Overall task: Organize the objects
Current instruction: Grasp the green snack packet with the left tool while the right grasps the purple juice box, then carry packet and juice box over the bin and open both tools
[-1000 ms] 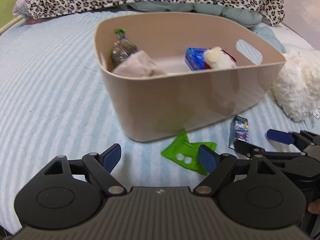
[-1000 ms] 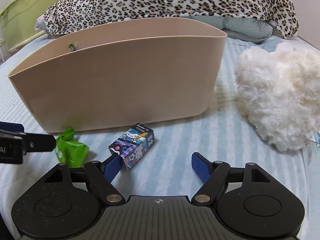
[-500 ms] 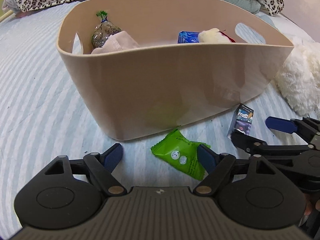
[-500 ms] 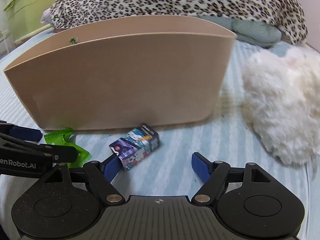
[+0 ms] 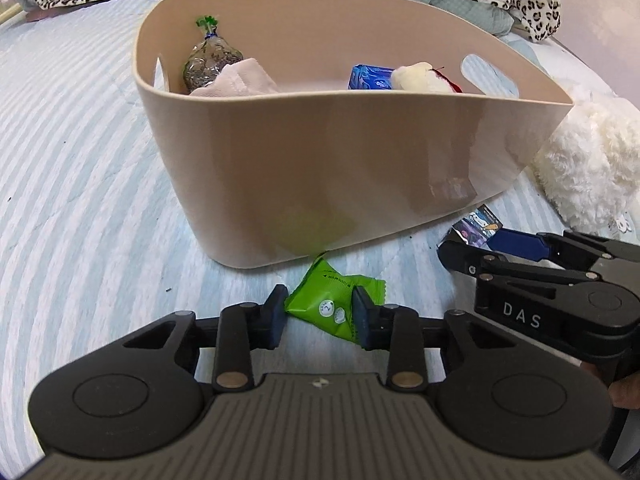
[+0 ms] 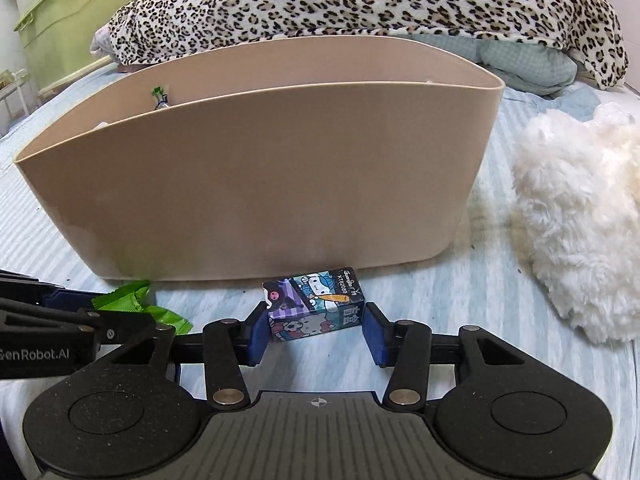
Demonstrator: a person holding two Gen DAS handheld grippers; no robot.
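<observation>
Left hand-held gripper (image 5: 319, 314) low on the bed (image 5: 80, 168), jaws closing on the green packet (image 5: 332, 300), pads already at both its edges; the packet lies just at six o'clock of the bin (image 5: 320, 160); right hand-held gripper (image 6: 315, 330) closing too, the cartoon box (image 6: 316, 304) between its pads, left pad touching, right pad right beside it; the box sits against the bin's near wall; inside the bin, a sock (image 5: 240, 80), a blue pack (image 5: 370, 78); fluffy white toy (image 6: 580, 232) at three o'clock.
</observation>
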